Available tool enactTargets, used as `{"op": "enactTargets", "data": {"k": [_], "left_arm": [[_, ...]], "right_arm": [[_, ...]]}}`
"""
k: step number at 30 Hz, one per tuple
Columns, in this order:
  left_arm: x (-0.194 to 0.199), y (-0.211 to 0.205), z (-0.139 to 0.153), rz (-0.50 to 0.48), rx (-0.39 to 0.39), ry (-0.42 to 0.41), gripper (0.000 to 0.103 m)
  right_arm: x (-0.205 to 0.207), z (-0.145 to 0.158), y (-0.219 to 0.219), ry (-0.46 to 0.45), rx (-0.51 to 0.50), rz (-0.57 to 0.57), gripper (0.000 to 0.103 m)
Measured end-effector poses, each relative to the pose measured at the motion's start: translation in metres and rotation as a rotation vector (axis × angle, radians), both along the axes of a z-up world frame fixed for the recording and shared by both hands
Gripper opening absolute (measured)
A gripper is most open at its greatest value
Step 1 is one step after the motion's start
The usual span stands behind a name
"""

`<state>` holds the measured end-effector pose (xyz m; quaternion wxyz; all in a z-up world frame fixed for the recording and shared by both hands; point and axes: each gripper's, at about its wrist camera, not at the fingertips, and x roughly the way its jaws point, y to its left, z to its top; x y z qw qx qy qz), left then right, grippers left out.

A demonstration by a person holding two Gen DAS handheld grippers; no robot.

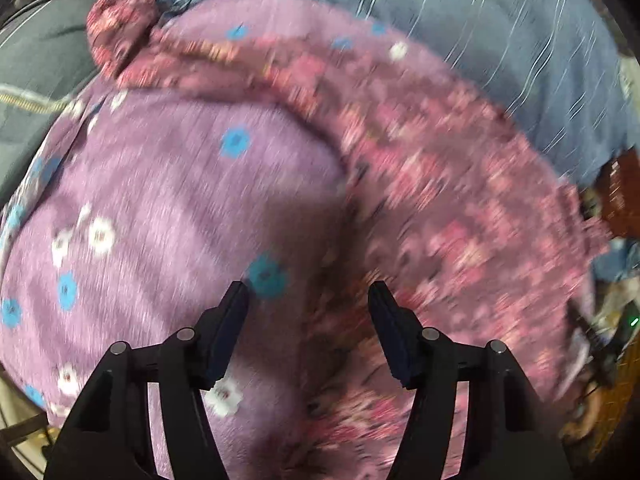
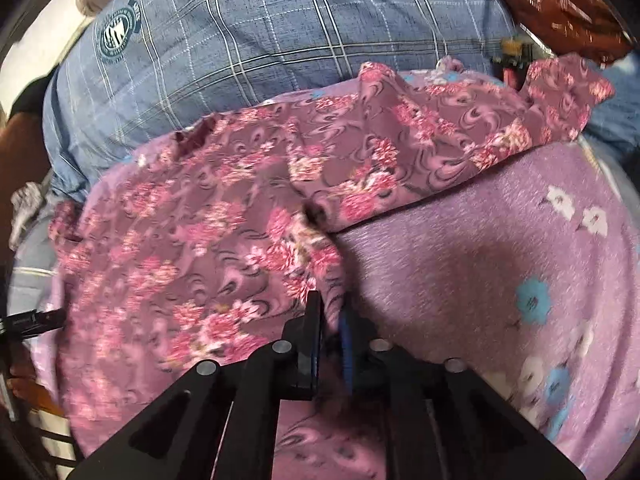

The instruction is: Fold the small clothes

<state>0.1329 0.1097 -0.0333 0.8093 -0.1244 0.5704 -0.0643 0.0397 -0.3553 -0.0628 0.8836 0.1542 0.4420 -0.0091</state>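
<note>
- The garment [image 2: 224,216], a pink floral cloth, lies rumpled on a lilac blanket [image 2: 500,240], with a blue checked pillow [image 2: 256,36] beyond it.
- From the right gripper [image 2: 332,320], the cloth spreads ahead and to the left; its long axis runs across the view, from low left to the far right corner near a brown packet [image 2: 560,4].
- The right gripper's jaws stand nearly together, clamped on a fold of the garment's near edge; cloth shows pinched between the two pads.
- From the left gripper [image 1: 308,300], the same cloth [image 1: 440,184] lies ahead and to the right, curving in a band from the far left to below its right finger. This view is blurred, so edges are hard to place.
- The left gripper's jaws stand apart with nothing between them; bare blanket [image 1: 160,184] lies under its left finger, floral cloth under its right one.
- The right hand is the nearer one, already on the cloth; the left hovers above the garment's edge without a hold.
- My judgement: the fold turns on the left hand taking a matching edge point along that long axis, so both hands can carry the edge over together.
</note>
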Motion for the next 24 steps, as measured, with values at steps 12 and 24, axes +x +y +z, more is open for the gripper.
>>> {"op": "enactTargets", "data": {"k": [12,24], "left_arm": [[0.123,0.005,0.005,0.133,0.090,-0.021,0.011],[0.012,0.030,0.002,-0.073,-0.059,0.011,0.065]], "right_arm": [[0.018,0.019,0.006,-0.073,0.008,0.015,0.005],[0.014,0.018,0.003,0.022,-0.016,0.037,0.024]]}}
